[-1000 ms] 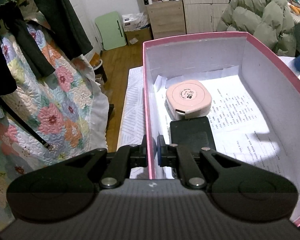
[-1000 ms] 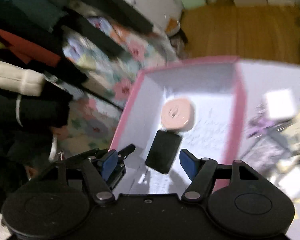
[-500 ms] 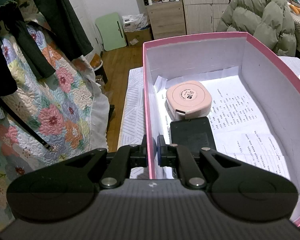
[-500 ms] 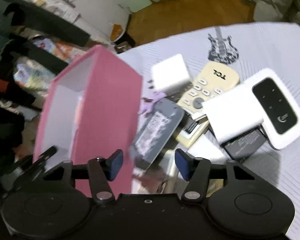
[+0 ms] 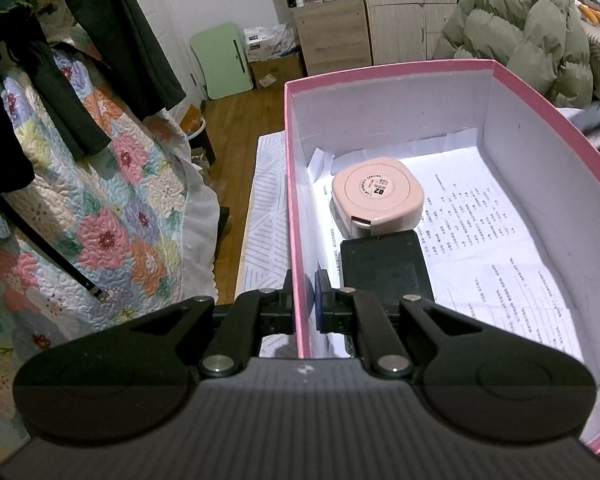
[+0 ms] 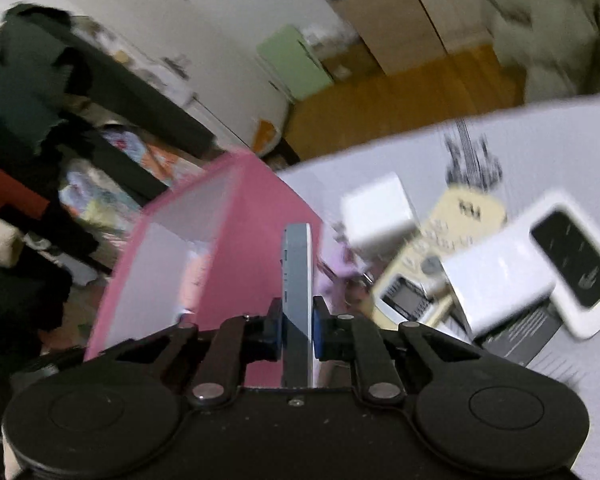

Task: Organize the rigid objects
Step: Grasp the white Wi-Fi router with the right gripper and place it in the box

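My left gripper (image 5: pixel 304 304) is shut on the left wall of the pink box (image 5: pixel 384 70). A pink round-cornered compact (image 5: pixel 378 194) and a black flat device (image 5: pixel 384 268) lie inside on printed paper. In the blurred right wrist view, my right gripper (image 6: pixel 298 326) is closing its jaws on a flat grey device (image 6: pixel 298 272) held edge-on, and both pads touch its faces. It hangs just right of the pink box (image 6: pixel 252 208), beside the pile on the white table (image 6: pixel 380 160).
The pile holds a white charger cube (image 6: pixel 376 210), a cream remote (image 6: pixel 440 248), a white block (image 6: pixel 500 276) and a white router with a dark screen (image 6: pixel 572 256). A floral quilt (image 5: pixel 112 216) hangs left of the box. A green padded coat (image 5: pixel 528 20) lies beyond it.
My right gripper swung from above the box to the pile on its right and closed on the flat grey device, which now stands on edge. The left gripper and box stayed put.
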`<state>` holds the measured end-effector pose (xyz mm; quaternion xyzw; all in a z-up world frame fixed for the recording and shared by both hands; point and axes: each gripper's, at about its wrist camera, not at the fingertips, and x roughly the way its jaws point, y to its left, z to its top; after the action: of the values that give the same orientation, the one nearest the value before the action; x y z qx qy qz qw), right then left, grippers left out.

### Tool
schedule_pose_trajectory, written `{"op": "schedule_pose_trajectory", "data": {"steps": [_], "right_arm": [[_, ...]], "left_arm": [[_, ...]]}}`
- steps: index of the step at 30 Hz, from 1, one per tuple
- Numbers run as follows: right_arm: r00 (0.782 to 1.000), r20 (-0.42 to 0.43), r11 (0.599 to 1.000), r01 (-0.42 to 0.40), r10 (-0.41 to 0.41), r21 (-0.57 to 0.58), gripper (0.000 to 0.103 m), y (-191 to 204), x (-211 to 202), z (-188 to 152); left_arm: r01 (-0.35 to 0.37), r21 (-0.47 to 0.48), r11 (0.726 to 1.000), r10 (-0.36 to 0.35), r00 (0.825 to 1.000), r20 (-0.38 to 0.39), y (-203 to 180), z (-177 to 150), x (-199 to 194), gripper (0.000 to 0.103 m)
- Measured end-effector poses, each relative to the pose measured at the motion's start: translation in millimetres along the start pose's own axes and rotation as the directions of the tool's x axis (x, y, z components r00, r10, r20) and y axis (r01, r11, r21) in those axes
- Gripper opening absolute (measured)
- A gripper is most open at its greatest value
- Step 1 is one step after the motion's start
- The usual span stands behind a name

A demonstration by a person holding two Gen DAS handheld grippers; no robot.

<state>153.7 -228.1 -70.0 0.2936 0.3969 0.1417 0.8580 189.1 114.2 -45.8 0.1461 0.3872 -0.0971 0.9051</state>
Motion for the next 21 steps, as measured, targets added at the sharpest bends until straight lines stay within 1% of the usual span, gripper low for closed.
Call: {"op": "schedule_pose_trajectory", "data": {"steps": [4,6,8,9,10,12,13,14,15,17,18,19,20,21], "right_arm": [[0.995,0.104,0.990,0.016,-0.002,-0.143,0.017,33.8,-42.2,9.3],[0.991,0.133,0.975,0.010,0.020,-0.222,0.017,49.1,-56.8,13.8],[0.989,0.132,0.953,-0.022,0.065,-0.302,0.017,70.9,-63.2,17.7],[0.990,0.104,0.944,-0.060,0.099,-0.325,0.017,79.7,-64.0,19.4],[0.986,0.044,0.941,-0.141,0.162,-0.308,0.017,86.5,-61.2,22.7],[0.961,-0.066,0.926,-0.277,0.269,-0.258,0.017,97.8,-49.0,23.7],[0.948,-0.115,0.916,-0.316,0.296,-0.249,0.017,105.1,-39.3,21.1],[0.946,-0.146,0.913,-0.319,0.290,-0.255,0.017,112.6,-28.0,18.0],[0.951,-0.162,0.912,-0.300,0.264,-0.278,0.017,118.8,-17.1,14.4],[0.972,-0.172,0.908,-0.213,0.160,-0.361,0.017,130.1,9.2,9.5],[0.980,-0.172,0.898,-0.163,0.100,-0.408,0.017,135.0,21.7,8.2],[0.986,-0.163,0.874,-0.094,0.018,-0.476,0.017,140.7,37.6,5.6],[0.987,-0.148,0.838,-0.037,-0.053,-0.544,0.017,146.2,49.8,2.7],[0.984,-0.131,0.787,0.017,-0.124,-0.617,0.017,152.7,60.6,-0.3]], "left_arm": [[0.002,-0.004,1.000,-0.002,1.000,0.000,0.1,0.0,-0.1,0.007],[0.003,-0.004,1.000,-0.003,1.000,0.000,2.2,-0.4,0.0,0.007],[0.002,-0.004,1.000,-0.002,1.000,0.000,2.7,-0.6,-0.1,0.007],[0.002,-0.004,1.000,-0.002,1.000,0.000,2.4,-0.4,0.0,0.007],[0.003,-0.005,1.000,-0.003,1.000,0.000,2.4,-0.4,0.0,0.007],[0.004,-0.008,1.000,-0.004,1.000,0.000,3.4,-0.9,-0.1,0.007],[0.005,-0.010,1.000,-0.005,1.000,0.000,4.2,-1.6,-0.3,0.007],[0.006,-0.012,1.000,-0.006,1.000,0.000,4.6,-2.0,-0.3,0.007],[0.006,-0.012,1.000,-0.006,1.000,0.000,4.8,-2.0,-0.5,0.007],[0.006,-0.013,1.000,-0.006,1.000,-0.005,5.3,-1.9,-0.2,0.007],[0.005,-0.013,1.000,-0.005,1.000,-0.009,4.5,-0.7,0.6,0.007],[0.002,-0.011,1.000,-0.003,1.000,-0.010,4.2,-0.7,0.5,0.007],[0.002,-0.012,1.000,-0.002,1.000,-0.010,3.8,-0.2,0.8,0.007],[0.002,-0.016,1.000,-0.002,1.000,-0.010,4.2,-0.4,0.7,0.007]]}}
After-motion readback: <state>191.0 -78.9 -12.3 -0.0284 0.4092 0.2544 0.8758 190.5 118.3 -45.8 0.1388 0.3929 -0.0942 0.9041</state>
